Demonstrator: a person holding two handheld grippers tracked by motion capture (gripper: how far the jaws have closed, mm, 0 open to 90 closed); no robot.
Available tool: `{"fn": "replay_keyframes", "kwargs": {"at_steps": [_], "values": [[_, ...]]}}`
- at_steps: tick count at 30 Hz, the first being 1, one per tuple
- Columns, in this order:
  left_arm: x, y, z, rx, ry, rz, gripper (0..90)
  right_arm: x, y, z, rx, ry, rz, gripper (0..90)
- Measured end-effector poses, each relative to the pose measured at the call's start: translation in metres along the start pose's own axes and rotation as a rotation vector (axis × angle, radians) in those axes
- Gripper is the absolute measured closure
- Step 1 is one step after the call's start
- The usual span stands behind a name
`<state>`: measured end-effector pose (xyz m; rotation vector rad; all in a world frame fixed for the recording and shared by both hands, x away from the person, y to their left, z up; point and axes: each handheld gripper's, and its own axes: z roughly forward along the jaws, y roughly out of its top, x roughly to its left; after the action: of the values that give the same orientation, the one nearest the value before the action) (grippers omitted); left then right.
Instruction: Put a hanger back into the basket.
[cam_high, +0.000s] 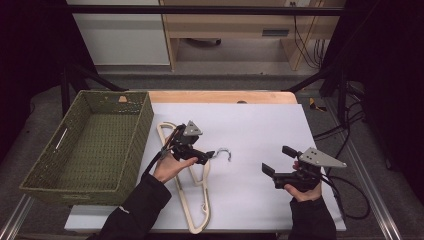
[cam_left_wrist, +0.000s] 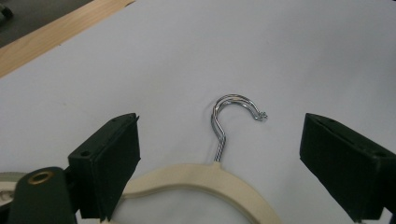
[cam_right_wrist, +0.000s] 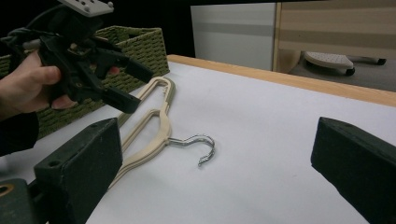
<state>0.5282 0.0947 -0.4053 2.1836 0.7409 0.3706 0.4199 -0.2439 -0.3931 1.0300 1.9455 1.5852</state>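
Two forearms in dark sleeves come up from six o'clock in the high view. At nine o'clock sits a green woven basket (cam_high: 90, 145) on the table (cam_high: 260, 125), which has a white sheet on top. Just right of the basket lie cream plastic hangers (cam_high: 192, 200) stacked flat, long side running from twelve o'clock to six o'clock, with the shiny metal hook (cam_high: 223, 152) sticking out toward three o'clock. The left gripper (cam_high: 205, 156) hovers right over the hangers' neck, much nearer than the other one. Its jaws are wide apart and hold nothing. In the left gripper view the hook (cam_left_wrist: 236, 119) points to twelve o'clock, between the jaws, and the cream neck curves just under them. I think the neck is what it should pinch. The right gripper (cam_high: 277, 160) waits well apart at four o'clock, jaws apart and not holding anything.
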Motion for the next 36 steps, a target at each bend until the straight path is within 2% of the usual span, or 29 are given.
{"fn": "replay_keyframes", "kwargs": {"at_steps": [4, 10, 13, 16, 18, 21, 23, 26, 28, 30, 33, 35, 36], "values": [[0.0, -0.002, 0.016, 0.036, -0.005, 0.019, 15.8, 0.0, 0.001, -0.001, -0.001, 0.007, 0.007, 2.6], [0.0, -0.005, 0.031, 0.065, -0.003, 0.04, 20.6, 0.0, 0.0, 0.0, 0.001, 0.006, 0.007, 2.6], [-0.001, -0.006, 0.038, 0.074, -0.007, 0.039, 25.5, 0.0, 0.0, 0.001, 0.001, 0.013, 0.004, 2.6], [-0.001, -0.008, 0.046, 0.092, -0.01, 0.045, 34.4, 0.0, 0.0, 0.0, 0.003, 0.007, 0.007, 2.6], [-0.002, -0.009, 0.053, 0.115, -0.007, 0.066, 38.3, -0.001, 0.0, 0.0, 0.001, 0.009, 0.003, 2.6], [-0.003, -0.01, 0.057, 0.132, -0.002, 0.079, 43.1, -0.001, 0.0, 0.0, 0.001, 0.009, 0.003, 2.6], [-0.003, -0.012, 0.062, 0.133, 0.004, 0.069, 48.8, 0.0, 0.001, 0.0, 0.002, 0.009, 0.006, 2.7], [0.0, -0.013, 0.064, 0.163, -0.006, 0.087, 58.3, 0.0, 0.001, 0.0, 0.001, 0.01, 0.007, 2.8], [0.001, -0.015, 0.066, 0.162, -0.016, 0.074, 60.2, 0.0, 0.0, 0.0, -0.001, 0.011, 0.004, 2.8], [0.002, -0.016, 0.068, 0.178, -0.022, 0.081, 65.7, 0.0, 0.001, 0.0, 0.0, 0.01, 0.007, 2.8], [0.002, -0.017, 0.07, 0.192, -0.032, 0.083, 68.8, 0.0, 0.0, 0.0, 0.0, 0.011, 0.007, 2.9], [0.001, -0.018, 0.071, 0.187, -0.023, 0.087, 72.1, 0.0, 0.0, 0.0, 0.001, 0.01, 0.004, 2.9], [0.001, -0.018, 0.071, 0.191, -0.035, 0.086, 74.0, 0.0, 0.001, 0.0, 0.001, 0.01, 0.006, 2.9]]}}
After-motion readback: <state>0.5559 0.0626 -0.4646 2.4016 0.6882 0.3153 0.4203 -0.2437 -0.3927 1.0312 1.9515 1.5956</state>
